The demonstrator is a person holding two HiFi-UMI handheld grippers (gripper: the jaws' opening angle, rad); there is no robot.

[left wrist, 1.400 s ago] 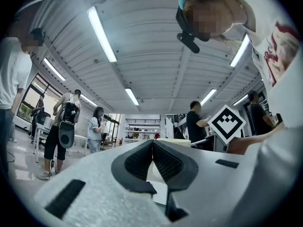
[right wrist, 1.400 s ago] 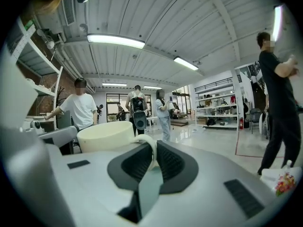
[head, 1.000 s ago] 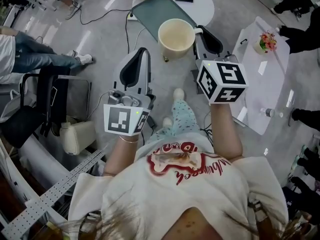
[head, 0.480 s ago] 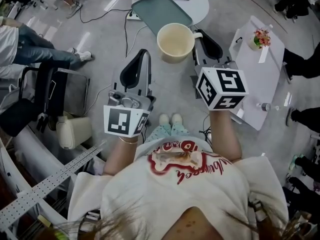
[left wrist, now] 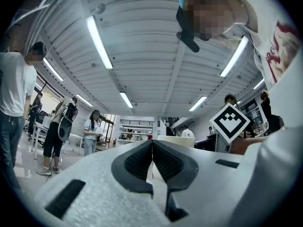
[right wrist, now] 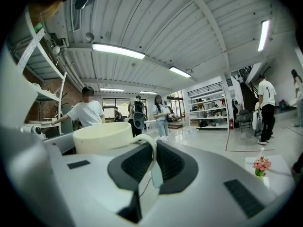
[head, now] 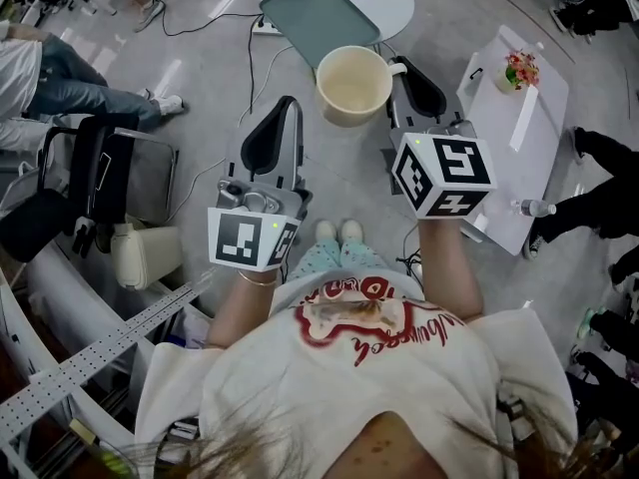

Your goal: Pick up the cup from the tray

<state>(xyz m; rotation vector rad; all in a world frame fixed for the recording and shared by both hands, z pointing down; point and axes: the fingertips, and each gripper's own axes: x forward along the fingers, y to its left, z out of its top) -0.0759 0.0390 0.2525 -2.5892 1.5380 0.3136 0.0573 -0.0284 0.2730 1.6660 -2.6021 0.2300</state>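
Cup (head: 351, 85) hangs in the air, well apart from the tray (head: 318, 16). It is carried only by its thin handle (right wrist: 155, 174), on which the 2 jaws of the right gripper (head: 404, 68) are clamped, while the left gripper (head: 285, 108) is pressed closed on nothing. Because the grip sits on 1 side, the heavy bowl could probably swing or slip out if the hand tilts or the squeeze weakens.

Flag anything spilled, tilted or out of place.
Nothing stands out. The cup hangs upright and empty, its handle pinched by the right gripper, clear of the tray. The left gripper is shut on nothing.
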